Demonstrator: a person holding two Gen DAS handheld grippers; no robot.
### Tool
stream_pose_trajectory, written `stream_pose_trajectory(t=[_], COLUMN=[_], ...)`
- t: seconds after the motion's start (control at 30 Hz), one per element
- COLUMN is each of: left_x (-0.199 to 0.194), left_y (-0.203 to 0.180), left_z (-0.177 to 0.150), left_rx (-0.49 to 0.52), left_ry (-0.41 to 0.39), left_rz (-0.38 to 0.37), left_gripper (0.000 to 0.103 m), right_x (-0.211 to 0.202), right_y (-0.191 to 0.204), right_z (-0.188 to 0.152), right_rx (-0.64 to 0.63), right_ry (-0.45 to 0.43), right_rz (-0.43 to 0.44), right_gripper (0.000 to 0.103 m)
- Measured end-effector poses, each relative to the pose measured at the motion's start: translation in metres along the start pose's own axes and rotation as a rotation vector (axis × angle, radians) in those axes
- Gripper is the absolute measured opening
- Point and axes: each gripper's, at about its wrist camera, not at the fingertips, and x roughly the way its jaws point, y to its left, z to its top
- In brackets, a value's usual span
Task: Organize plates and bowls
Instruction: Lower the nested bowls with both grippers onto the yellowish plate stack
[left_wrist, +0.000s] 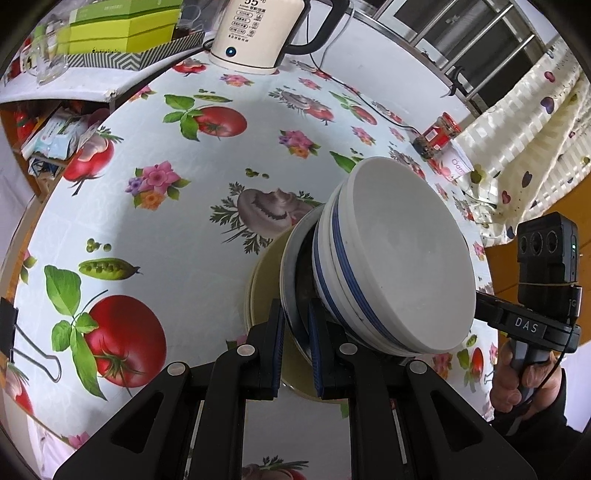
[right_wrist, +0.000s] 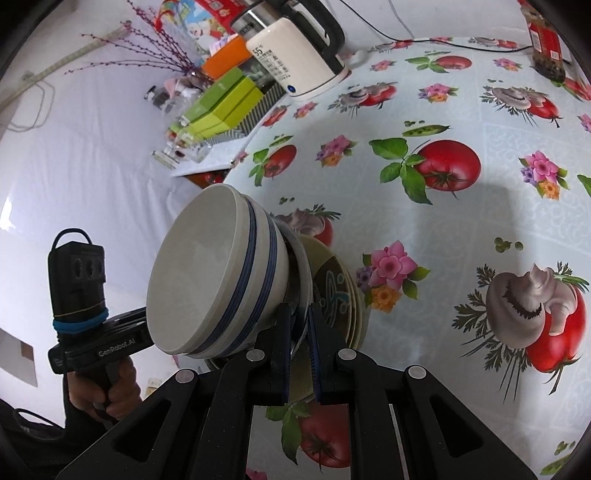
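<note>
We have the crockery gathered into one stack: blue-striped white bowls (left_wrist: 399, 266) nested on a metal-rimmed plate (left_wrist: 291, 280), with patterned plates (right_wrist: 332, 291) beneath. The left gripper (left_wrist: 296, 347) and right gripper (right_wrist: 298, 350) each have their fingers narrowed onto the plate rim from opposite sides, carrying the stack tilted above the desk (left_wrist: 177, 229). Stacking looks done; what remains, we judge, is setting it down.
</note>
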Motion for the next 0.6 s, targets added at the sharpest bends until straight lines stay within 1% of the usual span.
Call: stream_pose_trajectory(t=[0.3, 0.37, 0.6], left_x=[0.0008, 0.0007, 0.0000], left_y=[0.0029, 0.0037, 0.0044], left_z=[-0.0005, -0.0001, -0.0014], left_rx=[-0.019, -0.024, -0.027], left_ry=[0.003, 0.001, -0.012], left_rz=[-0.005, -0.008, -0.010], left_gripper=[0.013, 0.013, 0.014], right_x=[0.0035, 0.0037, 0.0014], right_y=[0.0010, 0.0015, 0.0041], right_z=[0.0031, 0.0038, 0.0028], right_rx=[-0.002, -0.007, -0.025], right_ry=[0.016, 0.018, 0.014], right_rz=[-0.008, -0.011, -0.035], right_gripper=[0.010, 0.011, 0.012])
